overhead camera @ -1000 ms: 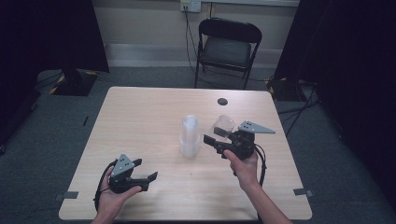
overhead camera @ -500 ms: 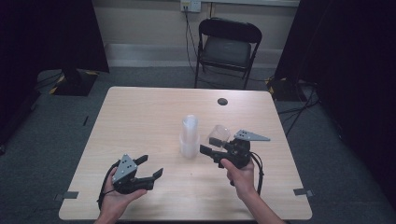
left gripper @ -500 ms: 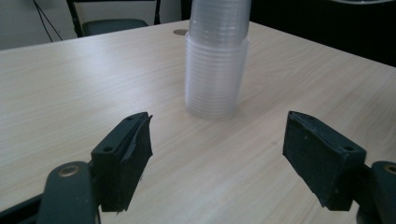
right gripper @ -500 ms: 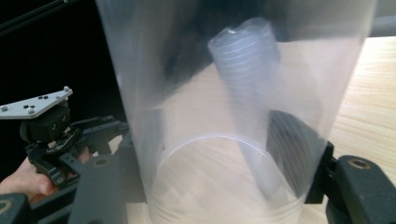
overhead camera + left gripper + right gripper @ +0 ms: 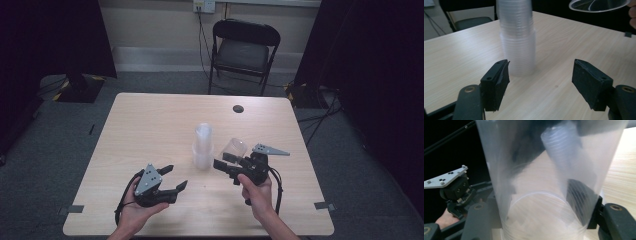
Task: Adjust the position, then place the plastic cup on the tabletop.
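Observation:
A tall stack of clear plastic cups stands upright mid-table; in the left gripper view the stack rises just beyond the jaws. My right gripper is shut on a single clear cup, held tilted to the right of the stack. That cup sits between the right gripper's jaws, and its rim shows at the top right of the left gripper view. My left gripper is open near the front left, aimed at the stack. Its jaws have just been closing, with nothing between them.
A small black disc lies near the table's far edge. A black folding chair stands behind the table. Dark curtains hang on both sides. The left gripper appears beyond the held cup.
My left gripper has moved right, toward the stack, and its jaws have narrowed a little. The right gripper has sunk slightly with the cup still in it.

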Demonstrator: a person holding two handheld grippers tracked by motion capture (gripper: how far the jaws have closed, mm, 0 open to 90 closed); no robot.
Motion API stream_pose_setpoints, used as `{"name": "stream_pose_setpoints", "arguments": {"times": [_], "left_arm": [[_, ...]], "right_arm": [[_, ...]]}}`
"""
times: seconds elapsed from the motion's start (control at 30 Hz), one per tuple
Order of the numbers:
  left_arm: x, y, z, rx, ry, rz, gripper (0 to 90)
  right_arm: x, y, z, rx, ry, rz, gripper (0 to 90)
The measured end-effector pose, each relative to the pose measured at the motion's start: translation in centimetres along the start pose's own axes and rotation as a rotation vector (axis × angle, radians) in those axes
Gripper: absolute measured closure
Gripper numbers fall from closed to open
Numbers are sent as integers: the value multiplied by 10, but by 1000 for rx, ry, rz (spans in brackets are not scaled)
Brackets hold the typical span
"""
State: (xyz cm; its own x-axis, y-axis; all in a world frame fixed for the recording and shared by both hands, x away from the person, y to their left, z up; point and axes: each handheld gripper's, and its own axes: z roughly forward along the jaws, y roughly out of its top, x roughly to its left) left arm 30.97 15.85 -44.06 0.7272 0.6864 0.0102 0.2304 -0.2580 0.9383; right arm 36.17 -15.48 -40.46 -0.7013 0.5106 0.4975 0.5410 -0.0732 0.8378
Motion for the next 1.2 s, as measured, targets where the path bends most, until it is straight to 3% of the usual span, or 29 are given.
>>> {"name": "stream_pose_setpoints", "arguments": {"times": [0.33,0.47,0.7,1.07,1.2], "left_arm": [[-16,19,31,-19,-82,28,285],[-21,23,40,-39,-75,51,311],[-27,24,39,-136,-58,73,431],[-33,16,38,-186,-74,75,622],[-36,17,37,-210,-53,89,648]], "right_arm": [[4,1,-5,-18,42,50,375],[4,0,-5,-18,54,76,375],[5,-4,2,7,85,113,375],[11,-16,17,66,141,175,375],[15,-20,20,85,162,175,374]]}}
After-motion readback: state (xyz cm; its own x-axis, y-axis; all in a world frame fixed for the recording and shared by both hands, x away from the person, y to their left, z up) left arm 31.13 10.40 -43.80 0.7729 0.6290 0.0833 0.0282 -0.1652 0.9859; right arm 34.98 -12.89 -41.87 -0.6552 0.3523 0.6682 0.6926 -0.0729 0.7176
